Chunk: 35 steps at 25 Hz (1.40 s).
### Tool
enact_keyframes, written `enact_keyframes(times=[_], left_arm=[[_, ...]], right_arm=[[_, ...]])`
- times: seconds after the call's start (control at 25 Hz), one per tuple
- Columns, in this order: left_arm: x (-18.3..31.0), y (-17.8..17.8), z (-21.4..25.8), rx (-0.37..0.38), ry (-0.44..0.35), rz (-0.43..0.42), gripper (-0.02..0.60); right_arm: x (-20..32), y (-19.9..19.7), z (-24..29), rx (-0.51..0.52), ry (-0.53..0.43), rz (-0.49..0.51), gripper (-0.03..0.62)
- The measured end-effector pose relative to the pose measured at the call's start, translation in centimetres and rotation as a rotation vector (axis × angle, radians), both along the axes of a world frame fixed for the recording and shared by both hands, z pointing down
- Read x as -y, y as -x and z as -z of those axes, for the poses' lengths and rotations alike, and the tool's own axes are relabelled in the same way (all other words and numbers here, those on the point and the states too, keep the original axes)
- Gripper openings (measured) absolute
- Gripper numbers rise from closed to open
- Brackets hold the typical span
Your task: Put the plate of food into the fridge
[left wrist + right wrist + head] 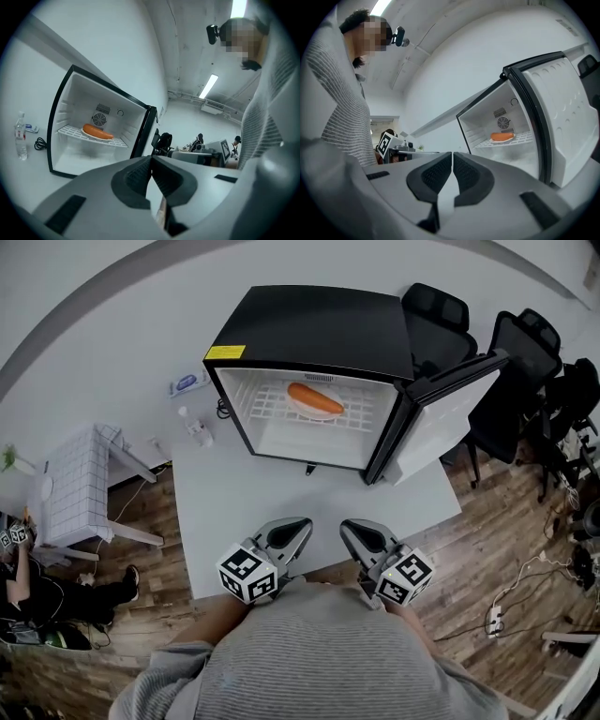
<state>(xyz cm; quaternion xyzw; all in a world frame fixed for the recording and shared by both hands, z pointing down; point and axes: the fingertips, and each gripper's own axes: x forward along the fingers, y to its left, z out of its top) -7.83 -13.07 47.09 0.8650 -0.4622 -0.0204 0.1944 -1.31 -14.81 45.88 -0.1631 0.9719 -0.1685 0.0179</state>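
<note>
Cloth in a grid print covered a small side table [75, 486] at the far left, beside the white table [234, 512]. On that white table a clear water bottle [197, 427] stood just left of the black fridge [309, 324]. The plate of food [316, 401], a long orange piece on a white plate, lay on the wire shelf [272, 409] inside the fridge. The fridge door [450, 418] stood swung open to the right, with black chairs [525, 352] beyond it. At the table's near edge, close to the person's striped top [319, 652], the left gripper [302, 524] had its jaws pressed together on nothing. The right gripper [349, 526] beside it was likewise closed and empty.
</note>
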Motion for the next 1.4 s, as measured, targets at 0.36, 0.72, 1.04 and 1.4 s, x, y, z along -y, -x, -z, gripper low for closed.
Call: enact_keyframes(times=[0.36,0.72,1.04,1.4], left_arm=[[-1.7,0.4,0.5,0.013,-0.05,0.023,0.011],[-2.5,0.6,-0.5,0.102,-0.045,-0.003,0.011],[-2.3,0.9,-0.8,0.056,-0.019,-0.007,0.011],[-1.9,1.3,-1.2,0.055,0.009,-0.027,0.011]], right_arm=[[-2.1,1.7,-0.8,-0.028,-0.001,0.086,0.015],[-3.6,3.3,-1.0,-0.046,-0.013,0.132,0.015],[-3.2,3.2,-1.5,-0.106,-0.025,0.104,0.015],[-2.8,3.3,-2.1,-0.156,-0.049,0.082,0.014]])
